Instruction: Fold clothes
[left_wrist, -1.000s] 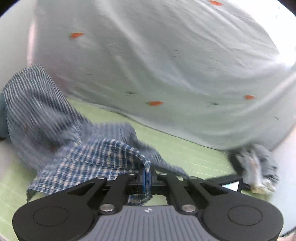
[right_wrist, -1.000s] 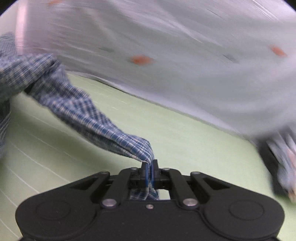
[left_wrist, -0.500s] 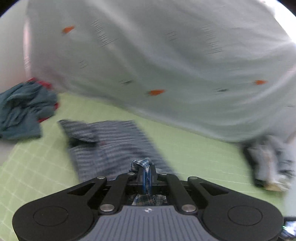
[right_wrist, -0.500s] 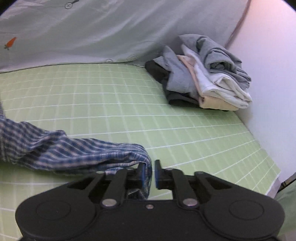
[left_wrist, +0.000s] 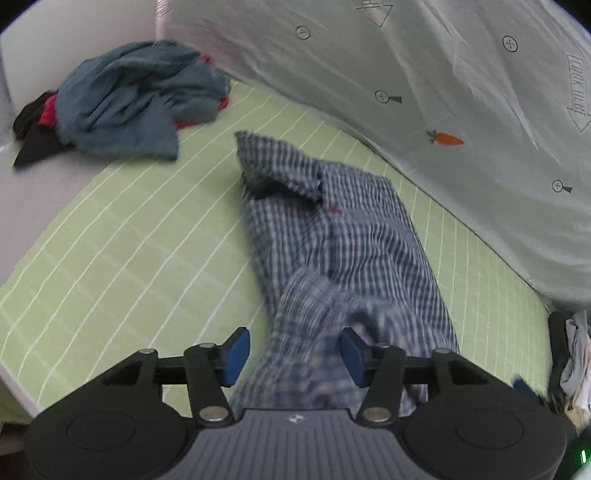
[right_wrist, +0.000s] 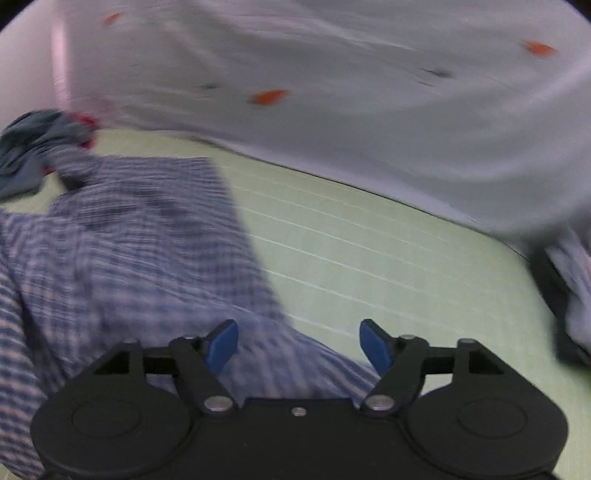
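Checked shirt (left_wrist: 343, 236) lies on the green gridded mat (left_wrist: 122, 251), released and no longer held. Earlier frames are given, so I record that the jaws of both grippers have just been opening; cloth lies under and between each pair of pads, but the pads do not press on it.

Left gripper (left_wrist: 293, 354): jaws stand about half apart, blue pads clear of the fabric, nothing gripped. The near hem of the shirt runs through the gap and bunches there in a loose fold. From this gripper the shirt's long axis runs straight ahead and slightly to the left, collar end farthest away, toward the blue-grey clothes heap (left_wrist: 129, 99) at the far left corner of the mat.

Right gripper (right_wrist: 299, 341): jaws wide, nothing gripped. A corner of the shirt (right_wrist: 122, 258) lies below the left pad and trails under the gripper body; the bulk of the garment lies to the left of this gripper, bare mat (right_wrist: 369, 258) to the right. This view is blurred, so finer detail of the hem cannot be read.

Both grippers point downward at the near end of the shirt, the left one steeper and more squarely over it. In my judgement the left is the better placed for the next grasp, since the hem lies directly between its pads. A light sheet with carrot print (left_wrist: 443, 92) hangs behind the mat; a folded pile (left_wrist: 574, 354) sits at the far right edge, well apart from the shirt.
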